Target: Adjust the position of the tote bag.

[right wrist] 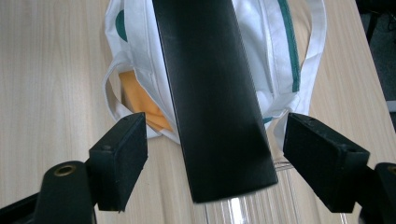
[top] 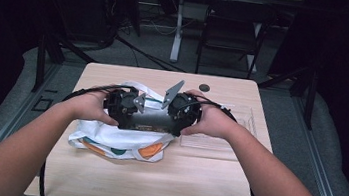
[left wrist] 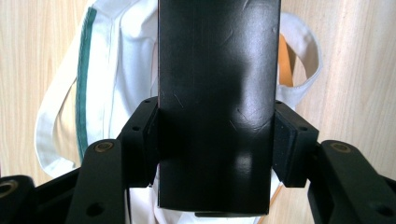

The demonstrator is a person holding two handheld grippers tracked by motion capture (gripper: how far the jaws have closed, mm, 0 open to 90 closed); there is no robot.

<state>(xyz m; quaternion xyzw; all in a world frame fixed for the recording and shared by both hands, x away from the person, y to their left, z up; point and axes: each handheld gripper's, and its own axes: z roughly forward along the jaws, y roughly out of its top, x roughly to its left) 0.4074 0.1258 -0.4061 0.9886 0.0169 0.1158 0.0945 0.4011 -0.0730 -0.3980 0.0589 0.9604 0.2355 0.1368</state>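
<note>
The left tool [left wrist: 215,144] pinches one end of the black box [left wrist: 217,93]; the right tool [right wrist: 215,163] stands spread around the other end, pads clear. The box hangs above the bag [top: 117,141] on the worktop [top: 152,181]. It looks rigid, smooth and probably slippery: grip its flat sides near the ends.

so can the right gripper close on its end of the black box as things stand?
Probably yes. The right gripper stands open with the black box end between its pads, a clear gap on each side. The left gripper already clamps the other end, above the white bag.
</note>
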